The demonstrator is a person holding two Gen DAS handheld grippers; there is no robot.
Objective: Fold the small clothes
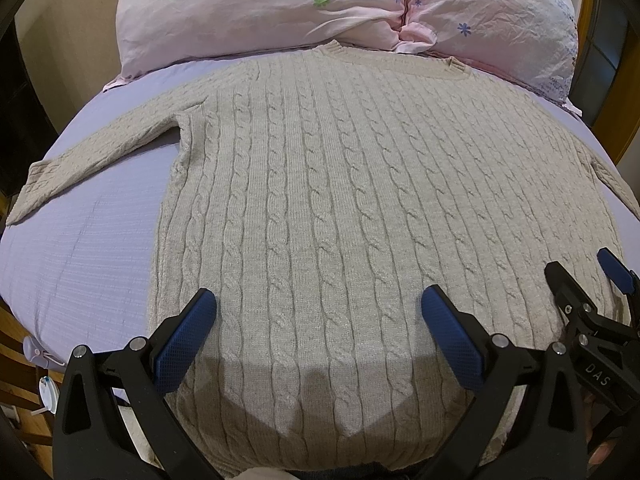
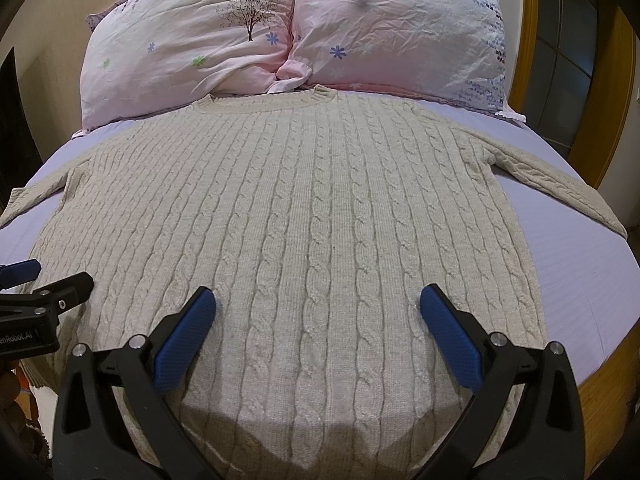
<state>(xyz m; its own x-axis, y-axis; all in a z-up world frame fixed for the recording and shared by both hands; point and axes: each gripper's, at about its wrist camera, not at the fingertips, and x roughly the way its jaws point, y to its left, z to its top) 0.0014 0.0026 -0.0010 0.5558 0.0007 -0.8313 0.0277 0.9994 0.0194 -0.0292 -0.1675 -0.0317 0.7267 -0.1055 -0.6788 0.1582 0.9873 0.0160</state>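
In the left wrist view, two pink pillows [image 1: 344,4] are seen far ahead of the spread left gripper [image 1: 319,320], on the lilac bed [image 1: 92,248]; the beige sweater [image 1: 360,184] is laid flat just beneath and ahead of it.

In the right wrist view, the right gripper [image 2: 318,320] is likewise held spread above the sweater's [image 2: 304,208] lower part, with the left gripper [image 2: 40,280] seen at its left.

Ahead of me a bed [image 2: 580,280] fills most of the view, covered with a pale lilac sheet [image 1: 80,248] with a fine ribbed weave. At its far end two pink pillows [image 2: 192,52] lean side by side, crumpled, printed with small flowers and a bare tree. Behind them the wall [image 1: 72,32] is plain cream. On my right stands a yellow wooden frame [image 2: 532,32] around dark glass panes. Warm indoor light falls from behind me, casting shadows near the bed's edge.
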